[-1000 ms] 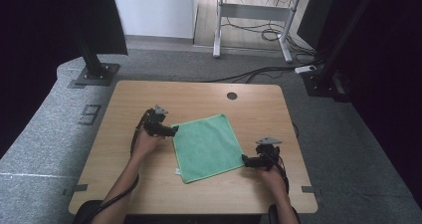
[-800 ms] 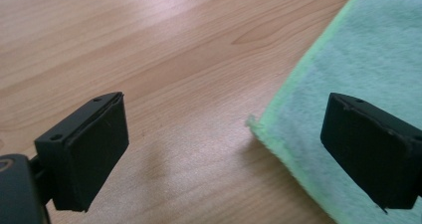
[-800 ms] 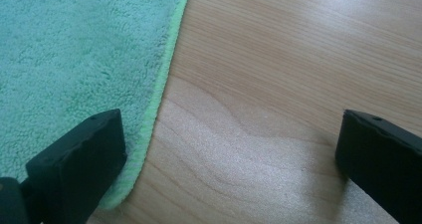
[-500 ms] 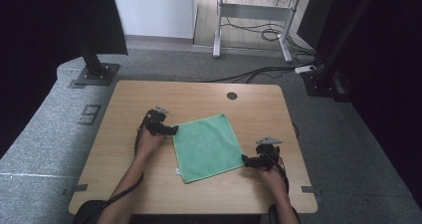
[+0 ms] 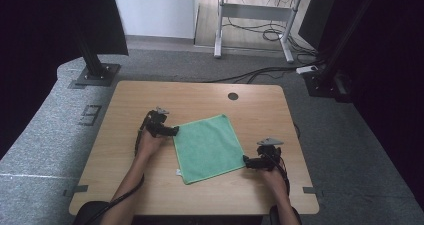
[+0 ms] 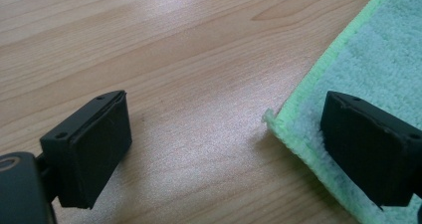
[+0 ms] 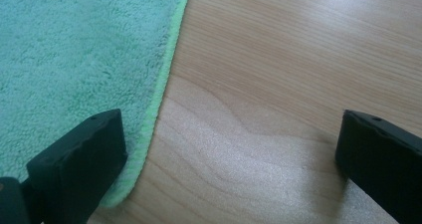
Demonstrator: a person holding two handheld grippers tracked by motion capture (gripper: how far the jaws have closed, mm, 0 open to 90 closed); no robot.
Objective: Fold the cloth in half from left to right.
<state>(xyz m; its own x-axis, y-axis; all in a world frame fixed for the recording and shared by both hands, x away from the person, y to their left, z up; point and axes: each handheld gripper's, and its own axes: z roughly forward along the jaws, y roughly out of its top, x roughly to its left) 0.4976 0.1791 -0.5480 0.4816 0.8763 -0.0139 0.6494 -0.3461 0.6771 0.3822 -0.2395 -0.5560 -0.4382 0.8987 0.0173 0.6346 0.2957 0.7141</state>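
Note:
A green cloth point(image 5: 208, 146) lies flat and spread out in the middle of the wooden table point(image 5: 120, 100). My left gripper point(image 5: 172, 131) is open at the cloth's far left corner. In the left gripper view that corner point(image 6: 278, 122) sits between the jaws, with one jaw over the cloth point(image 6: 378, 50) and the other over bare wood. My right gripper point(image 5: 247, 161) is open at the cloth's near right corner. The right gripper view has the cloth's edge point(image 7: 164, 84) running beside one jaw, the other jaw standing over wood.
A round cable hole point(image 5: 233, 96) is near the table's far edge. Black stand bases point(image 5: 92, 75) and a metal desk frame point(image 5: 255, 15) stand on the floor beyond the table. Bare wood surrounds the cloth on all sides.

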